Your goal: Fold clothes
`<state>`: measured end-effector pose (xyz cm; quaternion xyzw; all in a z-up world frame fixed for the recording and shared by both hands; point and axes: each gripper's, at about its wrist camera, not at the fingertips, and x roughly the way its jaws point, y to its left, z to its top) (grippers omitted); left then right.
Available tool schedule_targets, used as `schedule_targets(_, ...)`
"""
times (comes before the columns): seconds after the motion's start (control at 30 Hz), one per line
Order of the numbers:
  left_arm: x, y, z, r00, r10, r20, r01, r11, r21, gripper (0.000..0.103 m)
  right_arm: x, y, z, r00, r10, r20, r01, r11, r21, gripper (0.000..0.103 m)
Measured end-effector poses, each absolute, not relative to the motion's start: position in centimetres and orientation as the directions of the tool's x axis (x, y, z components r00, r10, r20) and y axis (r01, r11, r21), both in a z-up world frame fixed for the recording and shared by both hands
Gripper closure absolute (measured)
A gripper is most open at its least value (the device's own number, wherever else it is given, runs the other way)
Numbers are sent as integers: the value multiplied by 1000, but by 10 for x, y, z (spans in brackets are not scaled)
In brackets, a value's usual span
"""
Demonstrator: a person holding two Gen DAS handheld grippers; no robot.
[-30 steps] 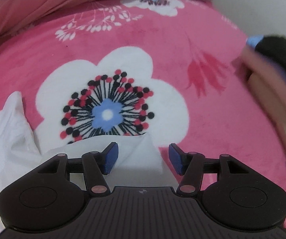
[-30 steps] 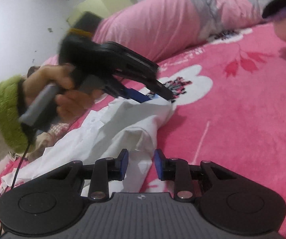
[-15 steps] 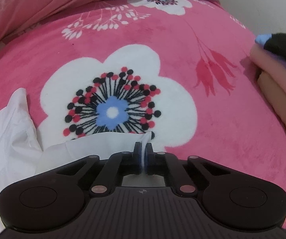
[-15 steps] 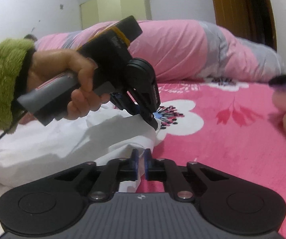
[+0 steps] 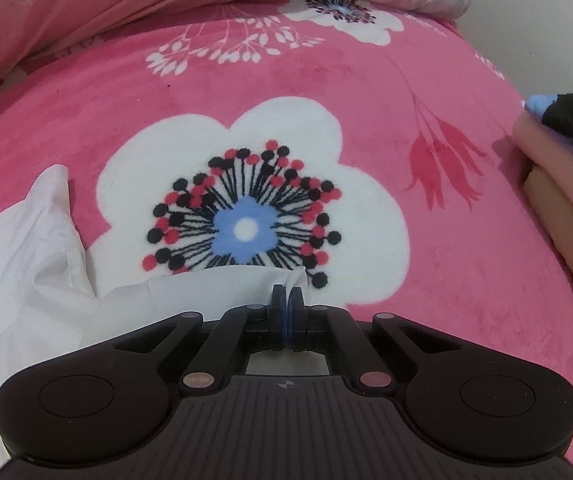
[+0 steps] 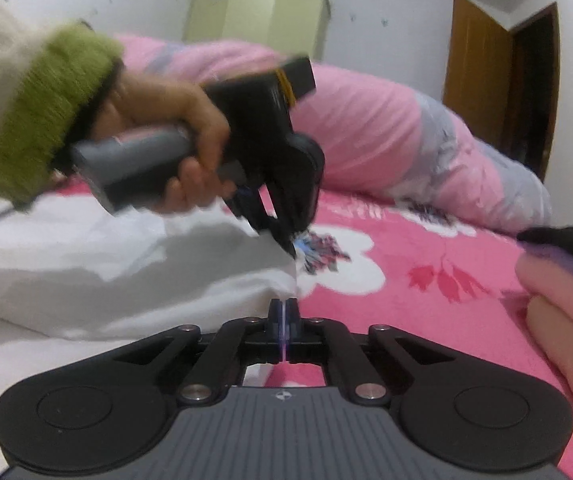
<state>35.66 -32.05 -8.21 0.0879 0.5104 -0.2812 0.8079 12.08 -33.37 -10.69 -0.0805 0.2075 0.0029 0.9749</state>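
Observation:
A white button shirt point(image 5: 26, 280) lies crumpled on a pink flowered blanket point(image 5: 446, 240). My left gripper point(image 5: 287, 300) is shut on a corner of the shirt's edge, just above the blanket's big white flower. In the right wrist view the left gripper point(image 6: 292, 250) lifts that corner, with the white shirt point(image 6: 106, 264) spread to the left. My right gripper point(image 6: 283, 312) is shut on the shirt's edge close below the left one.
A stack of folded peach, purple and black clothes point(image 5: 558, 184) lies at the right, also in the right wrist view point(image 6: 566, 292). A rolled pink and grey quilt point(image 6: 386, 128) lies at the back. A wooden door point(image 6: 498, 80) stands behind.
Both grippers went from open to shut on the shirt's edge. The left gripper has since lifted its corner a little, and the right gripper has dropped low towards the blanket.

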Motion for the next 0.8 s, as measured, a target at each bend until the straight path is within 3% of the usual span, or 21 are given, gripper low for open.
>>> schedule_targets(0.13, 354, -322, -81, 315, -371, -873, 551, 821, -150, 103, 129, -333, -109, 909, -54, -414, -25, 983, -183, 78)
schedule_targets(0.23, 353, -324, -80, 314, -374, -873, 554, 818, -152, 103, 133, -332, -108, 912, -65, -406, -18, 980, -196, 77)
schedule_targets(0.37, 351, -326, -80, 314, -375, -872, 560, 815, -148, 103, 138, -326, -111, 908, -63, -415, -34, 974, -223, 79)
schedule_targets(0.4, 350, -327, -80, 315, -375, -872, 562, 814, -147, 103, 140, -325, -112, 908, -65, -414, -35, 973, -230, 82)
schedule_targets(0.43, 350, -327, -79, 316, -375, -871, 562, 814, -147, 103, 140, -325, -113, 907, -63, -416, -40, 972, -233, 95)
schedule_targets(0.5, 350, -327, -79, 319, -376, -870, 560, 815, -147, 103, 140, -325, -114, 905, -57, -421, -46, 972, -229, 103)
schedule_targets(0.67, 353, -325, -78, 339, -373, -864, 540, 829, -146, 103, 125, -321, -108, 933, -53, -356, -43, 966, -256, 103)
schedule_targets(0.8, 356, -324, -80, 341, -370, -864, 527, 836, -150, 103, 115, -319, -107, 934, -34, -355, -66, 962, -266, 103)
